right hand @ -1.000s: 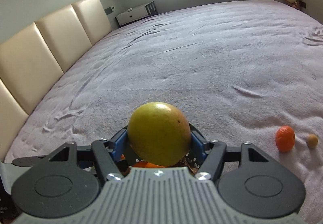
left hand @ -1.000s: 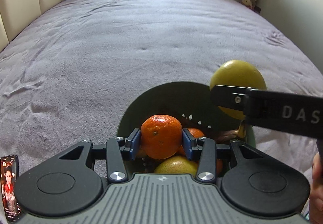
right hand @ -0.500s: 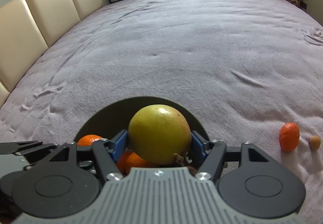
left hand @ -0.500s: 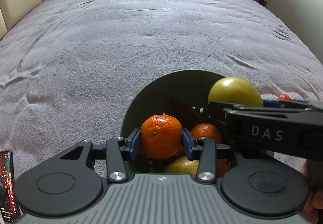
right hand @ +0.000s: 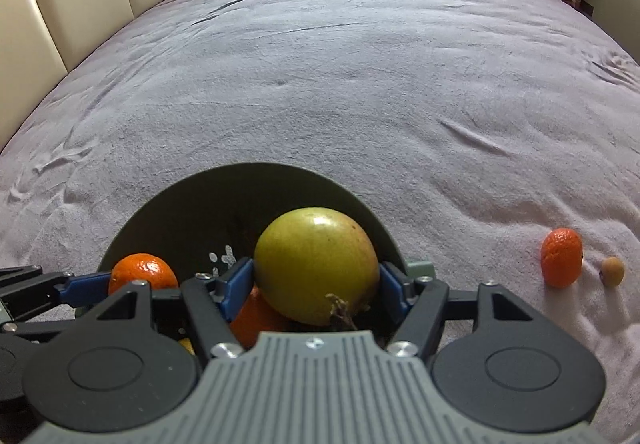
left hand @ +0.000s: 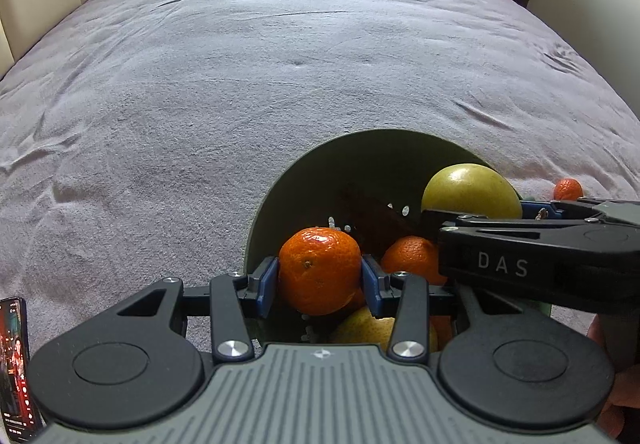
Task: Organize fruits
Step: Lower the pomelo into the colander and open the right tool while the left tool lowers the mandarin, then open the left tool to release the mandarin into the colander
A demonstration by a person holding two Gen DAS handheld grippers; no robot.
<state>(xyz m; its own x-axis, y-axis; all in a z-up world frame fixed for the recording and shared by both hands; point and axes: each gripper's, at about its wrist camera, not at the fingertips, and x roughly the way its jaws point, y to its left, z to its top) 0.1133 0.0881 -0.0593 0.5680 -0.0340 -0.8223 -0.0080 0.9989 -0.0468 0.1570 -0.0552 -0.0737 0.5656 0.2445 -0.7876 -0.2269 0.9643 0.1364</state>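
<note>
A dark green bowl [left hand: 304, 179] sits on the bed and holds several fruits, among them an orange [left hand: 412, 258] and a yellowish fruit [left hand: 360, 328]. My left gripper [left hand: 320, 276] is shut on a mandarin [left hand: 320, 268] just over the bowl. My right gripper [right hand: 316, 276] is shut on a large yellow-green fruit [right hand: 316, 264] inside the bowl [right hand: 200, 199]; that fruit shows in the left wrist view [left hand: 472, 191] too. The mandarin in my left gripper shows at the left of the right wrist view [right hand: 142, 272].
A loose mandarin [right hand: 562, 262] and a small tan fruit [right hand: 613, 271] lie on the purple bedspread [right hand: 320, 83] right of the bowl. A phone [left hand: 16, 364] lies at the lower left. A padded headboard [right hand: 72, 3] stands at the far left.
Both grippers have lowered with their fruits toward the bowl. The yellow-green fruit has dropped from above the rim to inside the bowl.
</note>
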